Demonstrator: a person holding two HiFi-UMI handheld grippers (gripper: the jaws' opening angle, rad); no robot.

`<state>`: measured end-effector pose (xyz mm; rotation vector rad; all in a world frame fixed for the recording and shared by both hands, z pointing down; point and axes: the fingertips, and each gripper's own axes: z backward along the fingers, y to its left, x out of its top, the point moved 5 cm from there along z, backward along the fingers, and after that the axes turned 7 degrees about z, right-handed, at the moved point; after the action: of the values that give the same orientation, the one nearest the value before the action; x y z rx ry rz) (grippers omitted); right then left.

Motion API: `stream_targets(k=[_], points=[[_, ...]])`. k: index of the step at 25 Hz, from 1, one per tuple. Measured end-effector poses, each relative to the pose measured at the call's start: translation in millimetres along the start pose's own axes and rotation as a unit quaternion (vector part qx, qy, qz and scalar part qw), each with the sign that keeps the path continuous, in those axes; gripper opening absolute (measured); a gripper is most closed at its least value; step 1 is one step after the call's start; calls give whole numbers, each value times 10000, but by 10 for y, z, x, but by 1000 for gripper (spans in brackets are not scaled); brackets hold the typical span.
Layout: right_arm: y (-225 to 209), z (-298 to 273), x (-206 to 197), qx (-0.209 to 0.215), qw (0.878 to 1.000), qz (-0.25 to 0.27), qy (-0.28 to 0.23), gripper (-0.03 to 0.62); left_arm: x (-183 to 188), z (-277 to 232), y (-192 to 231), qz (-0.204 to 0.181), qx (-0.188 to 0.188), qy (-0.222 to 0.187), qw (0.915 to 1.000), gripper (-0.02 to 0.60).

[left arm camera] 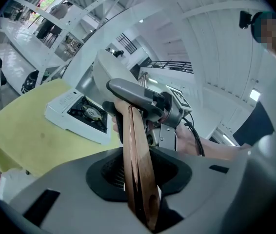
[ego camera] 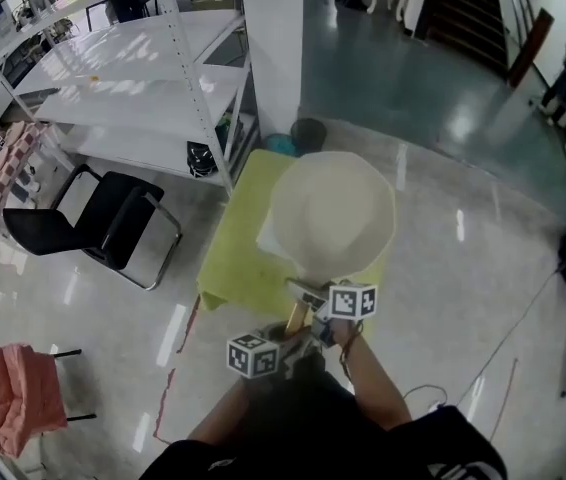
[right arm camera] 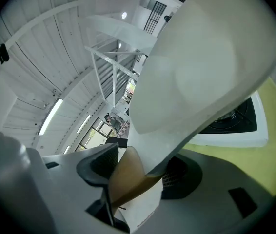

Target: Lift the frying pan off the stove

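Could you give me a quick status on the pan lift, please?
Left gripper and right gripper both shut on the wooden handle. Frying pan held above the stove, apparently clear. Nothing blocking the lift.

Grey shells (left arm camera: 55, 179), black ribbed pads (left arm camera: 109, 172). White cubes (ego camera: 252, 355) bearing black square markers. Black cable (left arm camera: 195, 135) at right gripper (ego camera: 306, 294). Dark short-sleeved top (ego camera: 303, 428).
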<state>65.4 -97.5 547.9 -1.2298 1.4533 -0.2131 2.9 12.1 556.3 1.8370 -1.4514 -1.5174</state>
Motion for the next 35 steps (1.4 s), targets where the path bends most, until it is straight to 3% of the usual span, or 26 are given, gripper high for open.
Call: stream_targets(k=[8,16,35], points=[[247,-2,-13,-98,9998,116,-138,270,0,222,-60,-88,-266,-8,9996,149],[354,54,-60,-93,9991,211,-344,272,-40,316,-111,-302,-285,67,9991,149],[416,54,-222,-35,9996,244,-164,273,-211,385,-126,-165,-291,38,9994,149]])
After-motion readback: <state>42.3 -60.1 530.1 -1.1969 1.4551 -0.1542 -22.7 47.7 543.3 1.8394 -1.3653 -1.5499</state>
